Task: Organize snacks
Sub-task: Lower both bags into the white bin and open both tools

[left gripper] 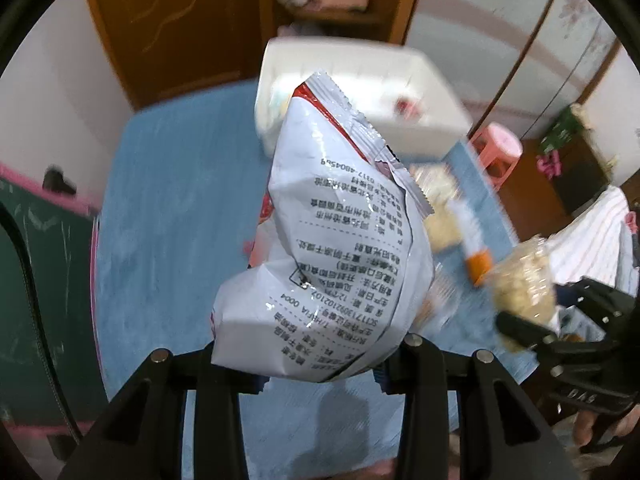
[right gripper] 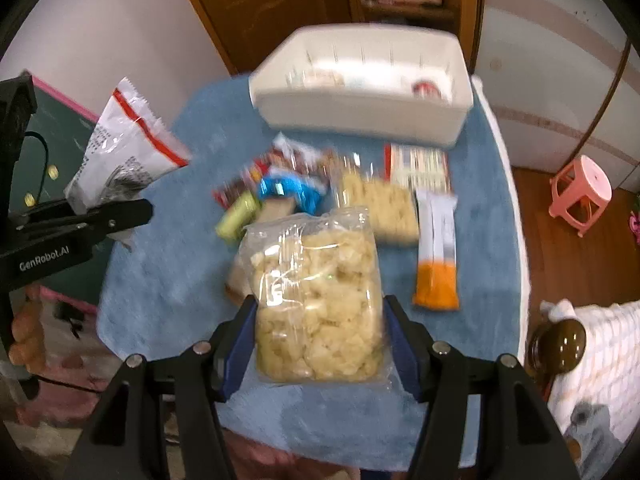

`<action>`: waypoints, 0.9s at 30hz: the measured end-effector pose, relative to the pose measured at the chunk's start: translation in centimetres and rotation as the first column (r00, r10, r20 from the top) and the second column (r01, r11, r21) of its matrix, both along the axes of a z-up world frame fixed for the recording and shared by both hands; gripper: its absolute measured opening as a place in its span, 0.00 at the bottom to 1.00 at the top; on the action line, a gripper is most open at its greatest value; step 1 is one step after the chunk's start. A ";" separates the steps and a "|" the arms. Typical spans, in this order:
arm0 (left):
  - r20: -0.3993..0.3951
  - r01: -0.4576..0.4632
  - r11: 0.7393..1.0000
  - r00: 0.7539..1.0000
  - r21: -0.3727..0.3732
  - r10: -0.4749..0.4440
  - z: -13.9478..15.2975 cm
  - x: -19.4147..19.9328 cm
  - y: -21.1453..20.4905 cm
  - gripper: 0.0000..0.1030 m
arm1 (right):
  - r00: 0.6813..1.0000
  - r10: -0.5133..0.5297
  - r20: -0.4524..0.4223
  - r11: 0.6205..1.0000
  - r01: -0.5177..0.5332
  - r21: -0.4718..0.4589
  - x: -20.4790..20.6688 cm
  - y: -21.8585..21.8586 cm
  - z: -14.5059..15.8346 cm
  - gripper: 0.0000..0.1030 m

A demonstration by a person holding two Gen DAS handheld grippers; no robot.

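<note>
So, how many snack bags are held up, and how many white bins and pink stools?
Snack bags held up: 2, a white printed bag and a clear bag of pale puffs
White bins: 1
Pink stools: 1
Total: 4

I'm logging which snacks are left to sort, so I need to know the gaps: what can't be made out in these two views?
- Left wrist view: the white printed bag in the left gripper hides most of the loose snacks.
- Right wrist view: the clear bag of pale pieces in the right gripper covers the snacks behind it; the pile is blurred, labels unreadable.
- Both views: contents of the white bin are blurred and cut off by its wall.
</note>
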State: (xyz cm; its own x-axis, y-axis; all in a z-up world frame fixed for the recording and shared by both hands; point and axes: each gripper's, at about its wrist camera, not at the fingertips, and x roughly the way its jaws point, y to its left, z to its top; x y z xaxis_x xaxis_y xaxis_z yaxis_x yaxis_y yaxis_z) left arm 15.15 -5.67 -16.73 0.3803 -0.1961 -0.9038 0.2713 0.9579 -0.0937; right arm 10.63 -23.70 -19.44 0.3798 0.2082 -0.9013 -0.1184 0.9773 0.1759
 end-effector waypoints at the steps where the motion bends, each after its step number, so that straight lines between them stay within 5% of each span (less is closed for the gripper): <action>1: 0.023 0.007 1.000 1.000 -0.012 -0.007 1.0 0.5 -0.2 0.36 | 1.000 -0.003 0.016 1.000 0.003 0.010 0.3 -0.6 0.8 0.60; 14: 0.244 0.014 0.997 0.970 -0.076 0.005 12.2 10.9 -3.7 0.37 | 0.942 -0.145 0.302 0.989 0.151 0.003 11.2 -3.0 13.2 0.60; 20: 0.258 0.005 0.999 0.966 -0.036 0.004 12.1 17.0 -5.1 0.37 | 0.895 -0.230 0.381 0.970 0.241 0.018 16.8 -4.3 15.9 0.60; 27: 0.219 -0.021 1.000 0.976 0.022 0.015 8.4 22.7 -7.0 0.37 | 0.898 -0.289 0.331 0.949 0.313 -0.021 22.2 -5.2 12.9 0.60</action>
